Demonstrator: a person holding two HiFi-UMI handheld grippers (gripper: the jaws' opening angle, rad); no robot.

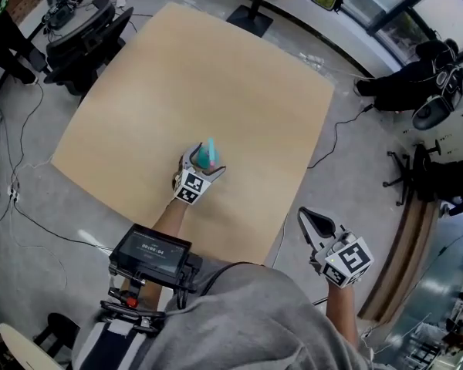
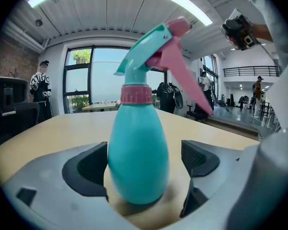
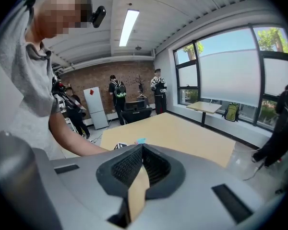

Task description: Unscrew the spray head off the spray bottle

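One spray bottle [image 2: 137,162] | upright on table [image 1: 216,75] | spray head [image 2: 151,49] on (opaque)

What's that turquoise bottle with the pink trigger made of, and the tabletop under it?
The spray bottle looks like smooth opaque turquoise plastic, judging by its soft sheen. The spray head seems to be moulded plastic, turquoise with a pink trigger and collar and crisp edges. The table is pale wood or wood-look laminate, matte; the pictures can't settle which.

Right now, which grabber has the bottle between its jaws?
The left gripper: its jaws stand wide apart round the teal spray bottle on the table. The right gripper is shut, empty, and off to the side.
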